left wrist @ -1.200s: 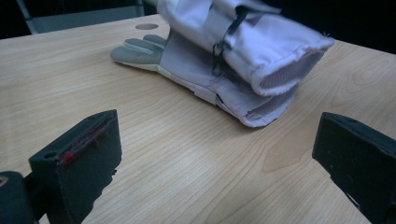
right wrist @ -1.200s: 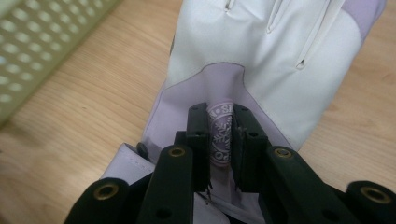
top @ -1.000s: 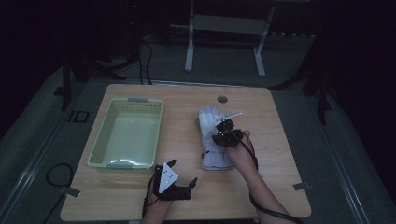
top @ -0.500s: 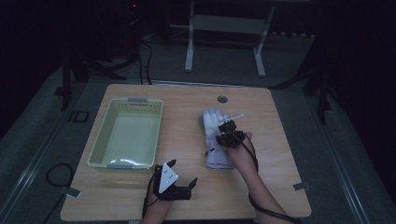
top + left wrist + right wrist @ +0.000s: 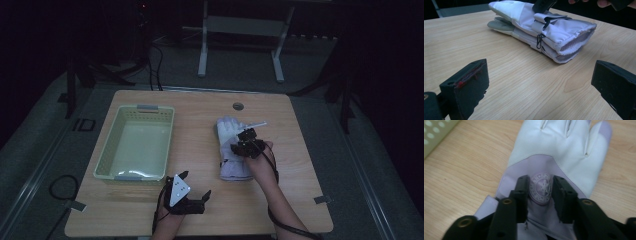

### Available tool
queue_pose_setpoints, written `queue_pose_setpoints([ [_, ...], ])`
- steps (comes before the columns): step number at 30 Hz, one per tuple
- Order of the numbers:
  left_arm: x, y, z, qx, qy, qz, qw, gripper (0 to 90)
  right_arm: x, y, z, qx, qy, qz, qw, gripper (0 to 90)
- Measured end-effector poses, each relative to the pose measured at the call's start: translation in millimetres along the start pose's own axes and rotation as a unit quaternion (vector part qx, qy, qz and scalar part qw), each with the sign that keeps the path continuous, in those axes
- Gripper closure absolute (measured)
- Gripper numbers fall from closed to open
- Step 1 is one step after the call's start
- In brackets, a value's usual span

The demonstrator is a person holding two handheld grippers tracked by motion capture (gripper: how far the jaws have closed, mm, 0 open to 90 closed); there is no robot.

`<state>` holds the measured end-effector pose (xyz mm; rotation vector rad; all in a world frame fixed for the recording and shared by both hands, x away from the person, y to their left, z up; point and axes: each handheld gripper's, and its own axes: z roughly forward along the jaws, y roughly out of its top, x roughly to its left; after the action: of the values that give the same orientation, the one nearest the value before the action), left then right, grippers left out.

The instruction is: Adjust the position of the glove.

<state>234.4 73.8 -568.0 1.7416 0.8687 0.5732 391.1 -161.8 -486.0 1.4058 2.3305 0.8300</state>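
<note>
A pair of pale lilac and white winter gloves (image 5: 227, 131) lies stacked on the wooden table (image 5: 300, 165), right of centre, cuffs toward me. My right gripper (image 5: 245, 142) rests on the top glove (image 5: 559, 145). Its jaws are shut on the fabric around the round badge (image 5: 540, 190). My left gripper (image 5: 195, 184) sits near the table's front edge, open with nothing between its fingers. From the left gripper (image 5: 541, 70) I see the glove cuffs (image 5: 571, 37) ahead, with a small black clip (image 5: 539, 40) on the side.
A pale green plastic basket (image 5: 103, 159) stands on the left half of the table, with nothing in it; its corner (image 5: 434, 132) shows beside the gloves. A round hole (image 5: 238, 106) sits near the table's far edge. A metal stand (image 5: 240, 30) is on the floor beyond.
My right gripper has shifted a little to the right and toward me over the top glove. The left gripper has stayed in place.
</note>
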Motion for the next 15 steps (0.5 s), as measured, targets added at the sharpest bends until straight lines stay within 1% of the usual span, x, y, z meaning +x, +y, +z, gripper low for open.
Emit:
queue_pose_setpoints([
  [2,-0.1,0.0,0.0,0.0,0.0,0.0,1.0,1.4,-3.2,-0.9,-4.6,-0.015,0.006,-0.006,0.9999,50.5],
  [4,-0.2,-0.1,0.0,0.0,0.001,0.0,1.0,1.4,-5.9,-1.9,-10.4,-0.03,0.014,-0.02,0.9993,40.5],
  [5,-0.2,0.0,0.0,0.0,0.001,0.0,1.0,1.4,-7.1,-2.2,-13.0,-0.035,0.014,-0.022,0.999,36.8],
  [6,-0.2,0.0,0.0,0.0,0.001,0.0,1.0,1.4,-7.1,-2.2,-13.0,-0.035,0.014,-0.022,0.999,36.8],
  [7,-0.2,0.0,0.0,0.0,0.001,0.0,1.0,1.4,-9.6,-2.7,-17.3,-0.044,0.019,-0.02,0.9986,34.7],
  [8,-0.1,0.2,0.5,0.003,0.001,0.0,1.0,1.4,-16.3,-4.7,-24.2,-0.061,0.038,-0.01,0.9974,29.5],
  [9,-0.2,0.3,0.6,0.004,0.001,0.0,1.0,1.4,-18.6,-6.1,-26.0,-0.064,0.044,-0.014,0.9969,27.3],
  [10,-0.3,0.3,0.8,0.004,0.001,0.0,1.0,1.4,-20.5,-7.6,-27.8,-0.07,0.051,-0.02,0.996,27.2],
  [11,-0.4,0.3,0.7,0.004,0.001,0.0,1.0,1.4,-22.5,-9.4,-29.5,-0.082,0.059,-0.024,0.9946,24.0],
  [12,-0.3,0.3,0.7,0.005,0.001,0.001,1.0,1.4,-24.6,-11.2,-30.5,-0.095,0.072,-0.031,0.9924,15.8],
  [13,-0.2,0.3,0.7,0.004,0.002,0.0,1.0,1.4,-26.7,-12.6,-30.3,-0.099,0.081,-0.038,0.9911,11.5],
  [14,0.0,0.3,0.7,0.005,0.001,0.0,1.0,1.4,-28.0,-14.3,-30.6,-0.101,0.078,-0.043,0.9909,14.5],
  [15,0.1,0.3,0.7,0.005,0.001,0.0,1.0,1.4,-29.6,-15.8,-31.0,-0.102,0.076,-0.05,0.9905,12.7],
])
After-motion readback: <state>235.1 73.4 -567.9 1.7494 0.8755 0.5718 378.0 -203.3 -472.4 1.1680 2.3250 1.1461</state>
